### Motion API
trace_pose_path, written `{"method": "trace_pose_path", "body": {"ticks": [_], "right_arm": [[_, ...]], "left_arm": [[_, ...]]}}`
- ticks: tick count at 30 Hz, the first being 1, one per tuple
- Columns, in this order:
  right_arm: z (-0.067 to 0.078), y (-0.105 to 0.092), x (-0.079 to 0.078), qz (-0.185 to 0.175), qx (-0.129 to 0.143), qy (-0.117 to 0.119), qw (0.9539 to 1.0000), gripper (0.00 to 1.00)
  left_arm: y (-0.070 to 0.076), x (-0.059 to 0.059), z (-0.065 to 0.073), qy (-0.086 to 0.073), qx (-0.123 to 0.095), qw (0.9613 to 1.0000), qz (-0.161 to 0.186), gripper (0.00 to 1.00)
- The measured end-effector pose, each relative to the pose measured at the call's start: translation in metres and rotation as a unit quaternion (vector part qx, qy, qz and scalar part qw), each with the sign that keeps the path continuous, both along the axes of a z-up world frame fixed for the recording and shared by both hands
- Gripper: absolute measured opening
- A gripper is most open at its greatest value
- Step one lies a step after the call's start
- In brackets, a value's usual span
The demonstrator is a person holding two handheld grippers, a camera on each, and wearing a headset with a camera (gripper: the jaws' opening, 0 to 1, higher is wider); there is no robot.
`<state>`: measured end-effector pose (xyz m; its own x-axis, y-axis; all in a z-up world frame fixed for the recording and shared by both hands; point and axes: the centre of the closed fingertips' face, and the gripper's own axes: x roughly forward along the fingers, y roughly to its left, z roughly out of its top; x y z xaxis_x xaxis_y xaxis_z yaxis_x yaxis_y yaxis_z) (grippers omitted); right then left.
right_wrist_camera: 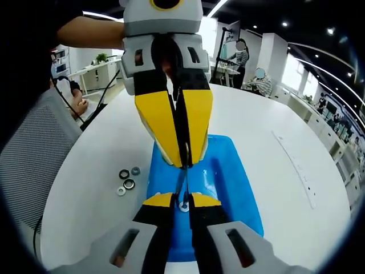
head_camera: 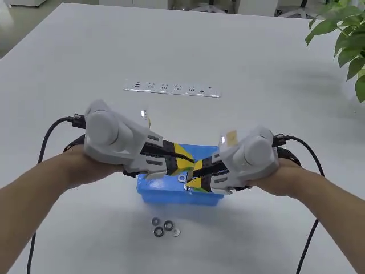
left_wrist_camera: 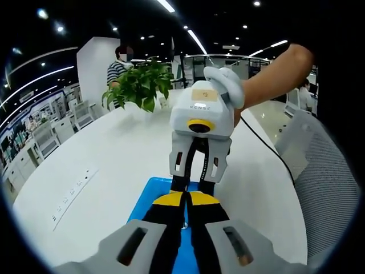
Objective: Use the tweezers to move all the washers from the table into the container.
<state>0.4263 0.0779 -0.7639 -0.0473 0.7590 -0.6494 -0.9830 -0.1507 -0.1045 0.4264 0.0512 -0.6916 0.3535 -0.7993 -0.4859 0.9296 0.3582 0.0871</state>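
A blue container [head_camera: 171, 191] sits on the white table, and both grippers meet tip to tip above it. My left gripper [right_wrist_camera: 185, 162] reaches in from the left, its yellow jaws shut on the thin metal tweezers [right_wrist_camera: 183, 182]. My right gripper [right_wrist_camera: 182, 201] is closed around the tweezers' lower end. A small washer [right_wrist_camera: 183, 206] sits at the tweezers' tip over the container [right_wrist_camera: 228, 171]. Several loose washers [head_camera: 164, 227] lie on the table in front of the container; in the right gripper view these washers [right_wrist_camera: 126, 180] lie to its left.
A white power strip [head_camera: 171, 89] lies flat on the table beyond the container. A green plant [head_camera: 342, 34] stands at the far right corner. Cables trail from both grippers. People and chairs stand beyond the table.
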Motion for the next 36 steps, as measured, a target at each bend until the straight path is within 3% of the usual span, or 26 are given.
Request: {"method": "trace_pose_path", "body": {"ticks": [17, 28, 36], "right_arm": [[0.009, 0.002, 0.001, -0.008, 0.006, -0.001, 0.9999, 0.13], [0.016, 0.002, -0.002, -0.016, 0.01, 0.002, 0.9998, 0.19], [0.023, -0.004, -0.004, -0.033, 0.016, 0.014, 0.9992, 0.26]], "left_arm": [[0.003, -0.001, 0.01, 0.002, -0.01, 0.9999, 0.005, 0.05], [0.006, -0.003, 0.021, 0.009, -0.02, 0.9997, 0.015, 0.05], [0.005, -0.007, 0.03, 0.004, -0.021, 0.9997, 0.013, 0.05]]}}
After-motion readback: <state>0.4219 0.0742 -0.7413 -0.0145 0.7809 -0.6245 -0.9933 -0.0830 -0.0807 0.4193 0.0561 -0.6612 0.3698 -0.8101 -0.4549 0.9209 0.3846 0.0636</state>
